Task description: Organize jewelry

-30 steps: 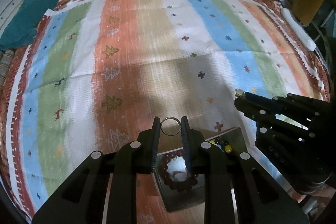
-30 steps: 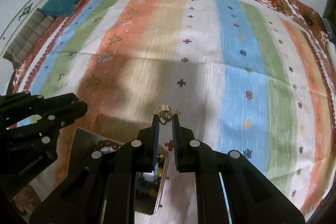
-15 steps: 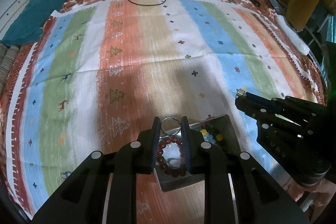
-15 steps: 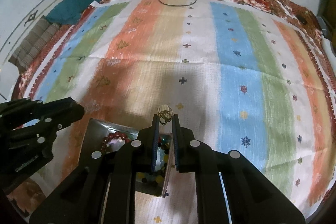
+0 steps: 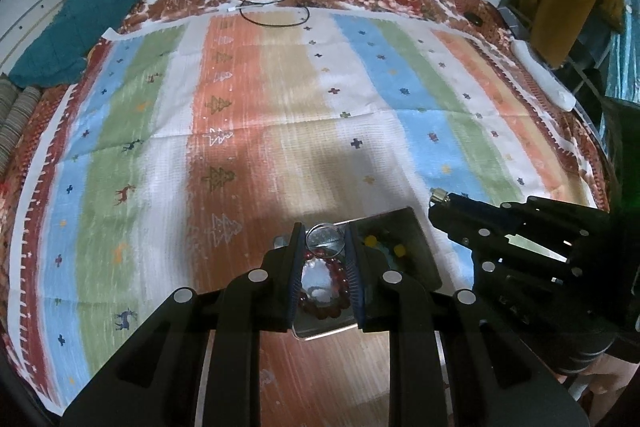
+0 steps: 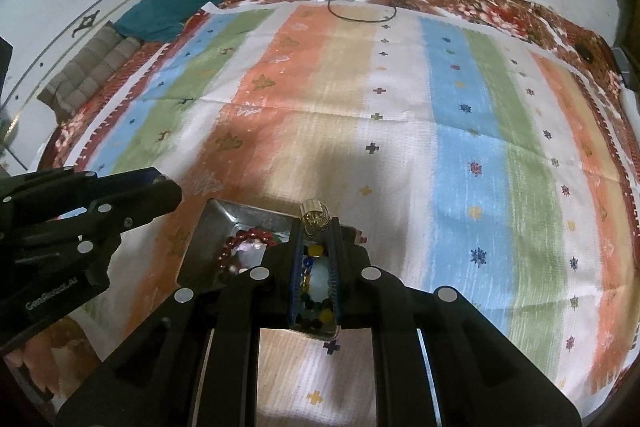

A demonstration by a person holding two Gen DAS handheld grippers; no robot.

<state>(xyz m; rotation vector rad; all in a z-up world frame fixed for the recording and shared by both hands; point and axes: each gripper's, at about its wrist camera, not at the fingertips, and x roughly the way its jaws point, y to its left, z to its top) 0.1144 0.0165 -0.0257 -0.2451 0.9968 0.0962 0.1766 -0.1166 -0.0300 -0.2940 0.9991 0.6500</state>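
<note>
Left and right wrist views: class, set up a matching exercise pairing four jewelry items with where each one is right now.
Column 1:
1. silver ring
2. gold ring
3. red bracelet
4. mixed beads

Column 2:
a. lying in the tray, under the left gripper
b. pinched in the right gripper
c. lying in the tray, under the right gripper
d. pinched in the left gripper

Pairs: 1-d, 2-b, 3-a, 4-c

Gold ring (image 6: 314, 217) — in right gripper (image 6: 315, 227)
</note>
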